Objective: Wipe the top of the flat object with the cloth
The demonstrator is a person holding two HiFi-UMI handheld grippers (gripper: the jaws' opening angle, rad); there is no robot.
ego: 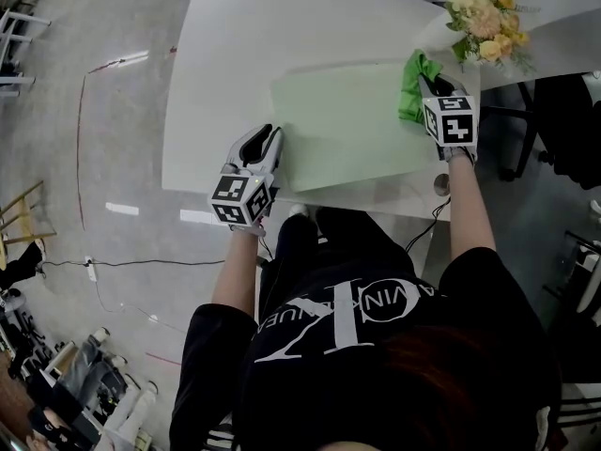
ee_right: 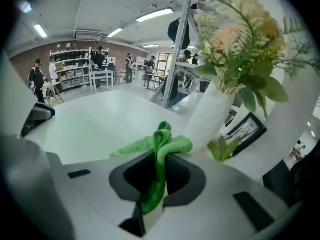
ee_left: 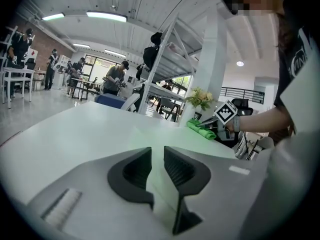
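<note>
- Head view: pale green mat (ego: 347, 125) on the tabletop (ego: 235, 54); left claw (ego: 268, 141) at its left edge, right claw (ego: 429, 85) at its far right corner.
- Left gripper view: claw nearly together, pinching the mat's edge.
- Right gripper view: claw clamps the green cloth (ee_right: 161, 143).

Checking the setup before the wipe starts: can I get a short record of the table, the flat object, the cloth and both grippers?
table: white table with a pale green flat sheet lying on it
cloth: green cloth, bunched at the sheet's far right corner
right gripper: jaws shut on the cloth
left gripper: jaws closed on the sheet's left edge
nearby: vase of flowers just beyond the cloth
</note>
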